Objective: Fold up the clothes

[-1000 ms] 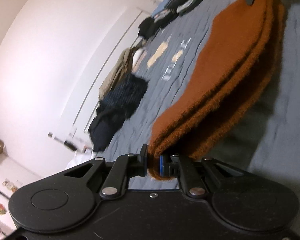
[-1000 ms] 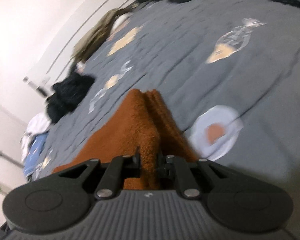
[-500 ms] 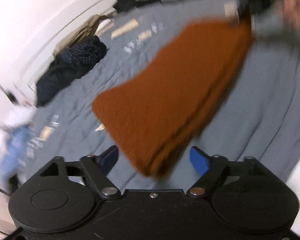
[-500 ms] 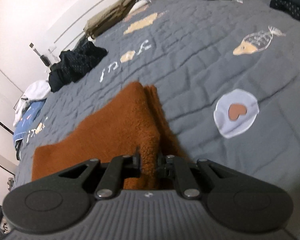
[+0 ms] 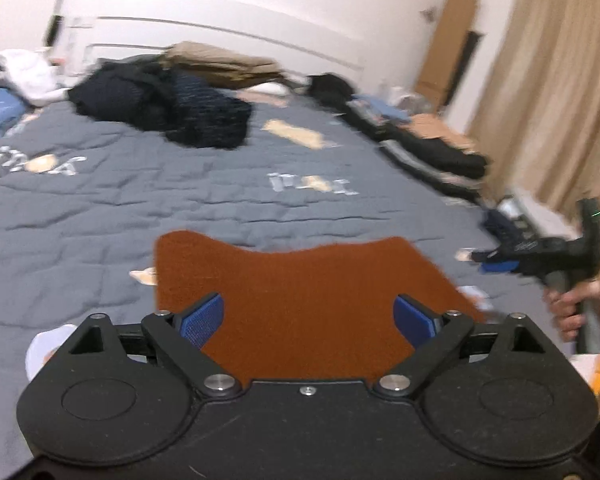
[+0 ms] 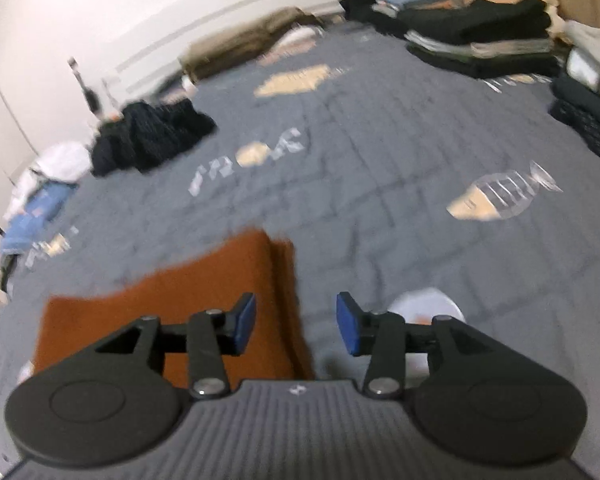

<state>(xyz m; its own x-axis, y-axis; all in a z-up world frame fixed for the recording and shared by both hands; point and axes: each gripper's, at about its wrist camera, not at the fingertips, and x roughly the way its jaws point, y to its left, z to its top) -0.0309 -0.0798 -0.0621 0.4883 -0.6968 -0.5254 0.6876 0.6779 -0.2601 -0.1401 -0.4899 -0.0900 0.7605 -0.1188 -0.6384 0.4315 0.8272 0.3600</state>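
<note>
left wrist view: left claw (image 5: pixel 307 316) wide, blue pads apart, nothing held. rust cloth (image 5: pixel 300 300) lies flat on the grey bed (image 5: pixel 140 200) just ahead of and under the claw, in a compact folded rectangle.

right wrist view: right claw (image 6: pixel 296 322) also wide, empty. cloth (image 6: pixel 172 304) sits ahead-left of it, stacked layers showing at the near right edge. so this piece lies folded, free of both claws.

beyond the right claw, far right: folded stack (image 6: pixel 480 36). far left: loose dark heap (image 6: pixel 148 136), so more folding looks left.

pose: both claws low over the bed, pointing forward; hand (image 5: pixel 580 308) grips the right claw's handle, at right of the left claw. frames blurred.
</note>
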